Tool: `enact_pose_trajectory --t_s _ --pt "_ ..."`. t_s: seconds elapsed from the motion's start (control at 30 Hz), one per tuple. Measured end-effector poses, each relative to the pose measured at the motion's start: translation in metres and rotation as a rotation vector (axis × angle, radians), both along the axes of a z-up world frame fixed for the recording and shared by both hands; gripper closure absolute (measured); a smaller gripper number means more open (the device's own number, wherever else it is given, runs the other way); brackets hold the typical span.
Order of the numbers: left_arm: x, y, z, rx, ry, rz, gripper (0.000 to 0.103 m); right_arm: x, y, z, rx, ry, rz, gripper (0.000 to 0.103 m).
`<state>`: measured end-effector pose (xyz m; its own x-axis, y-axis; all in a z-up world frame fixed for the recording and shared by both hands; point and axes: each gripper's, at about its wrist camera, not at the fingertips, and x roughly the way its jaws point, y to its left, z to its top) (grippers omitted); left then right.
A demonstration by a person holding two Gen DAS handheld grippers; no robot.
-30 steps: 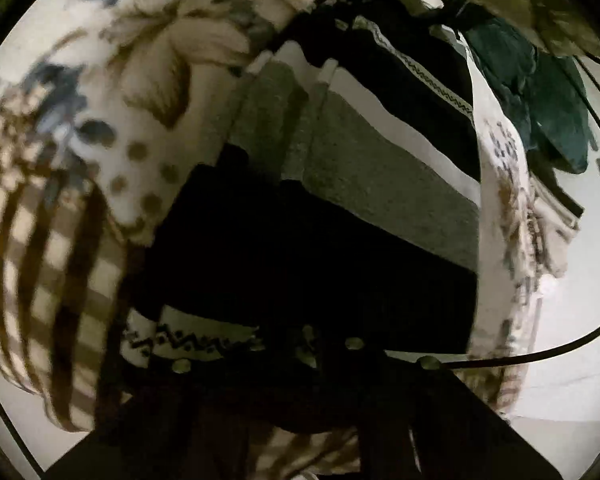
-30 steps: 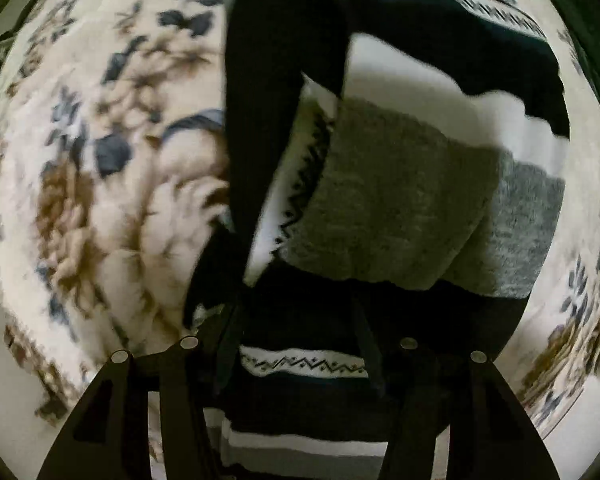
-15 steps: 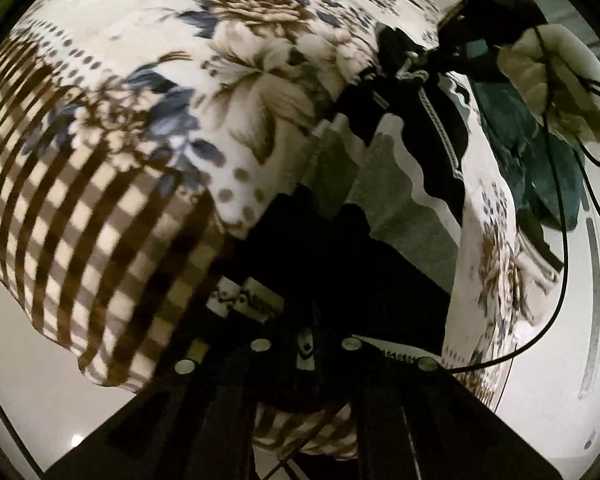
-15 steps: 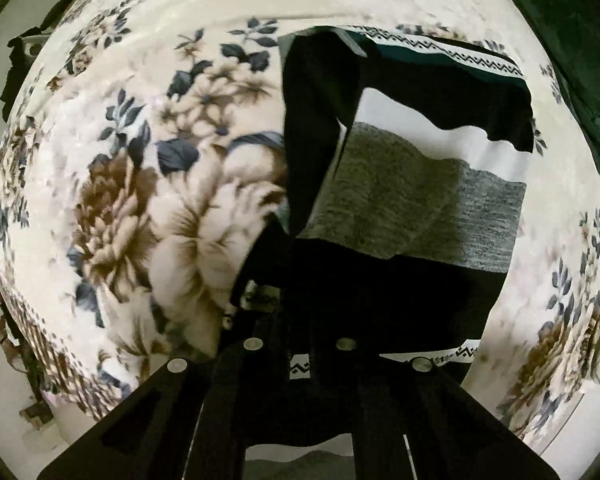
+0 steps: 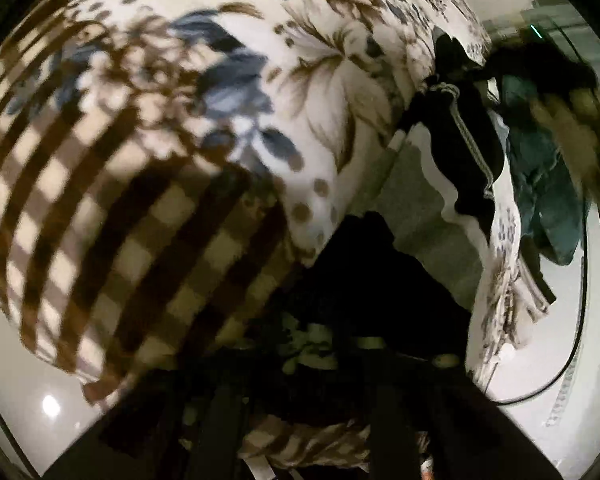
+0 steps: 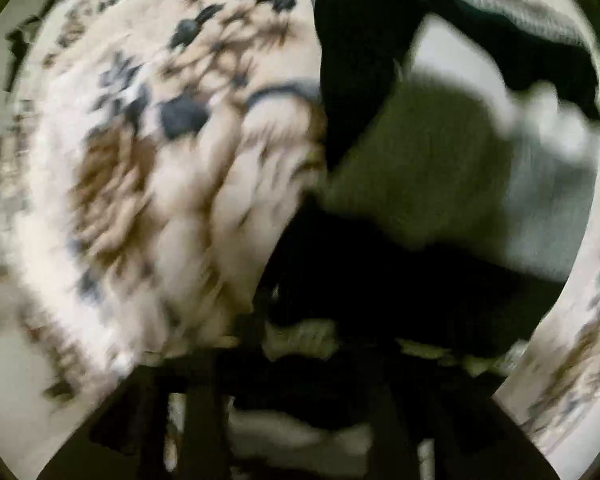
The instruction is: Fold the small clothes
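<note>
A small striped sweater with black, grey and white bands (image 5: 428, 216) lies on the floral blanket (image 5: 308, 64). My left gripper (image 5: 320, 344) is shut on the sweater's black hem and holds it up at the blanket's edge. In the right wrist view the same sweater (image 6: 440, 184) hangs folded and rumpled, much blurred. My right gripper (image 6: 312, 340) is shut on the sweater's black patterned edge. The other gripper and the gloved hand (image 5: 572, 120) show blurred at the far end of the sweater.
The blanket has a brown checked border (image 5: 112, 216) that hangs over the edge. A dark green garment (image 5: 548, 192) lies at the right. A black cable (image 5: 580, 320) runs over the pale floor (image 5: 548, 360).
Both grippers have lifted and pulled the sweater's edge. The sweater has bunched up and shifted in the right view. The left view has drawn back toward the blanket's checked border.
</note>
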<state>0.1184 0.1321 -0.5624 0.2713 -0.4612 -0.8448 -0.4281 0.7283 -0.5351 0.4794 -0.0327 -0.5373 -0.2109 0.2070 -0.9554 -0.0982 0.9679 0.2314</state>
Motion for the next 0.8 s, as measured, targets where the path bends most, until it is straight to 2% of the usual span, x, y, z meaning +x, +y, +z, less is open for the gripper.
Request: enact_pose_trajectory --t_s 0.03,0.13,0.2,0.27,0.33,0.47,0.57,0.7,0.8 --pt "-0.002 0.003 0.004 -0.024 -0.012 0.003 0.051 -0.015 -0.013 0.009 0.043 0.01 -0.009 0.046" --pt "-0.003 0.007 0.008 -0.053 -0.006 -0.001 0.048 -0.072 -0.047 0.03 0.046 0.0 0.0 0.046" --pt "0.0 0.003 0.003 -0.057 0.018 -0.031 0.048 -0.125 -0.066 0.029 0.009 0.021 0.008 0.046" --pt "0.005 -0.002 -0.002 -0.047 0.039 -0.063 0.048 -0.176 -0.076 0.013 -0.003 0.089 -0.006 0.046" --pt "0.01 -0.01 -0.007 -0.014 0.06 -0.114 0.048 -0.236 -0.083 -0.02 0.003 0.201 -0.031 0.046" --pt "0.011 -0.016 -0.018 0.039 0.108 -0.194 0.048 -0.326 -0.096 -0.065 -0.052 0.276 -0.059 0.048" --pt "0.01 -0.016 -0.017 0.069 0.124 -0.229 0.048 -0.352 -0.114 -0.077 -0.027 0.322 -0.155 0.05" --pt "0.011 -0.016 -0.002 0.104 0.127 -0.233 0.048 -0.356 -0.127 -0.068 0.03 0.299 -0.187 0.05" --pt "0.012 -0.024 0.012 0.122 0.109 -0.25 0.049 -0.351 -0.139 -0.049 0.086 0.242 -0.209 0.05"
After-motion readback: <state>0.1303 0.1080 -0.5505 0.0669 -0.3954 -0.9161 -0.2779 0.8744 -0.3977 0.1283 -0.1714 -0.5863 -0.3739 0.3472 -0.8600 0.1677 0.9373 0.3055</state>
